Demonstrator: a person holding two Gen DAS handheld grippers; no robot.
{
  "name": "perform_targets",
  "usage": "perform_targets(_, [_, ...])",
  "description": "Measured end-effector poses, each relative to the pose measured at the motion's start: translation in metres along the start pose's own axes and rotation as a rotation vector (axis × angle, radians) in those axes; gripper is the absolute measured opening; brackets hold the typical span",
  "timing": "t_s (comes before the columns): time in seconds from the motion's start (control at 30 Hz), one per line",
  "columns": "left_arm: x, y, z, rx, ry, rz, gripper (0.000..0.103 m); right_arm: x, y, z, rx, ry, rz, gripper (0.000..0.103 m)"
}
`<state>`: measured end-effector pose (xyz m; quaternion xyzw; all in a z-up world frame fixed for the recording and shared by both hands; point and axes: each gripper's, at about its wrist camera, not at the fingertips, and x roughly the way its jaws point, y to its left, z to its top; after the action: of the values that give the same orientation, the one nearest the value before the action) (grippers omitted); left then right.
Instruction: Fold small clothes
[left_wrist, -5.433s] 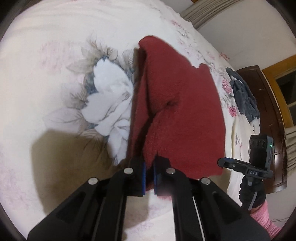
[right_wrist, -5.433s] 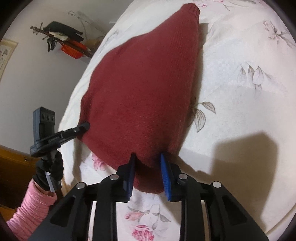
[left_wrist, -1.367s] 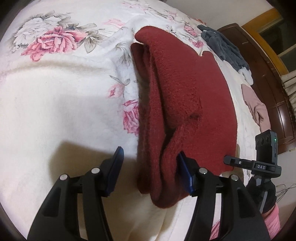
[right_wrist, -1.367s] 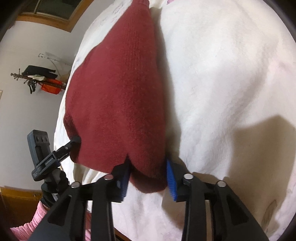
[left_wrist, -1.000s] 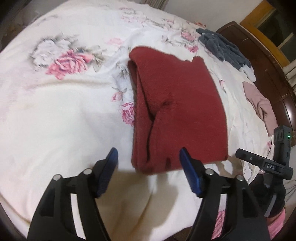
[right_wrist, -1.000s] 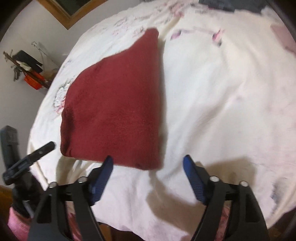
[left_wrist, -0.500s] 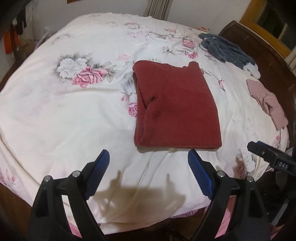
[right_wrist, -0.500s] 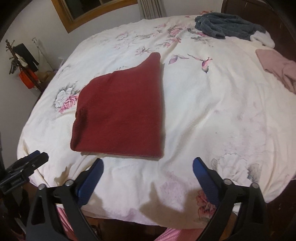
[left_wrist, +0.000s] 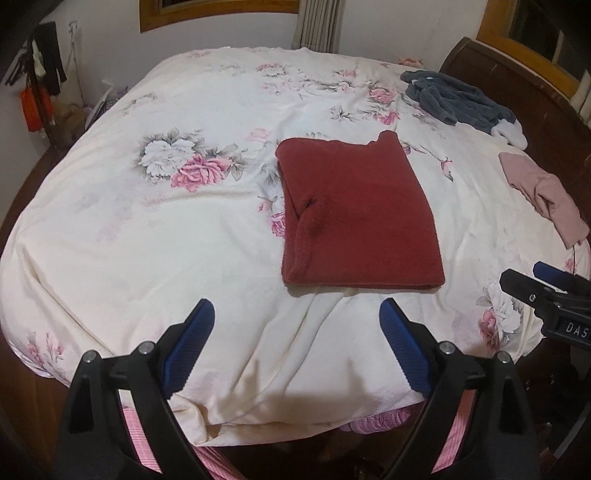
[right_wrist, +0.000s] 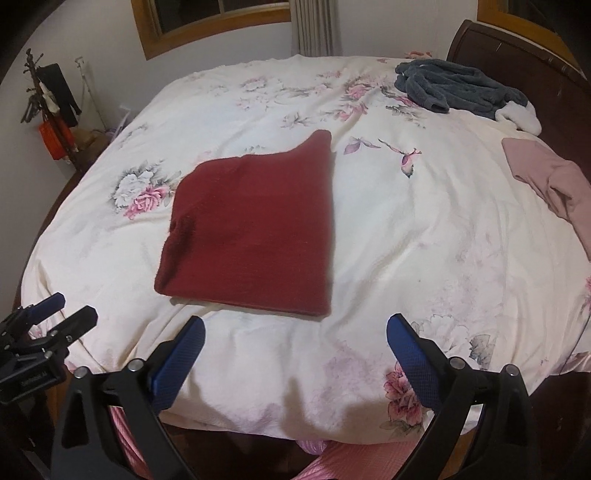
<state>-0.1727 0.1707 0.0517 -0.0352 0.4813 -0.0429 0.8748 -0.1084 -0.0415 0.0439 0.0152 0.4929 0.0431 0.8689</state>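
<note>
Both jaws wide and empty, left gripper (left_wrist: 295, 325) and right gripper (right_wrist: 295, 332) off the folded red sweater (left_wrist: 354, 214), whose bulging left edge may spring open

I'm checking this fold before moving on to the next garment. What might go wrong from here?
The red sweater lies folded, but a puckered flap on its left edge looks loose and might spring open if bumped. The pink garment sits at the bed's right edge, so a clumsy grab may drag it off. The grey garment is far back; reaching it with the left gripper or right gripper, both open and empty, could sweep across the sweater.
</note>
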Motion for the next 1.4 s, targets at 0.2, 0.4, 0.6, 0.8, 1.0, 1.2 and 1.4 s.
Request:
perform_targets(0.2, [-0.009, -0.004, -0.002, 0.019, -0.023, 0.035, 0.090, -0.005, -0.001, -0.004, 0.005, -0.006, -0.028, 0.099])
perform_targets(0.4, [-0.015, -0.010, -0.002, 0.039, -0.034, 0.059, 0.090, -0.005, -0.003, -0.005, 0.007, 0.008, -0.063, 0.099])
perform_targets(0.6, [-0.015, -0.015, -0.002, 0.049, -0.029, 0.063, 0.090, -0.006, -0.004, -0.007, -0.003, 0.006, -0.074, 0.099])
perform_targets(0.8, [-0.011, -0.018, -0.004, 0.047, -0.017, 0.072, 0.090, -0.007, -0.005, -0.007, 0.001, 0.007, -0.071, 0.099])
perform_targets(1.0, [-0.007, -0.023, -0.005, 0.054, -0.004, 0.074, 0.090, -0.006, -0.007, -0.006, 0.003, 0.006, -0.073, 0.099])
perform_targets(1.2, [-0.004, -0.023, -0.004, 0.055, 0.002, 0.078, 0.090, -0.004, -0.008, -0.005, 0.010, 0.011, -0.074, 0.099])
perform_targets(1.4, [-0.003, -0.024, -0.006, 0.056, 0.006, 0.079, 0.090, -0.003, -0.010, -0.006, 0.019, 0.014, -0.074, 0.099])
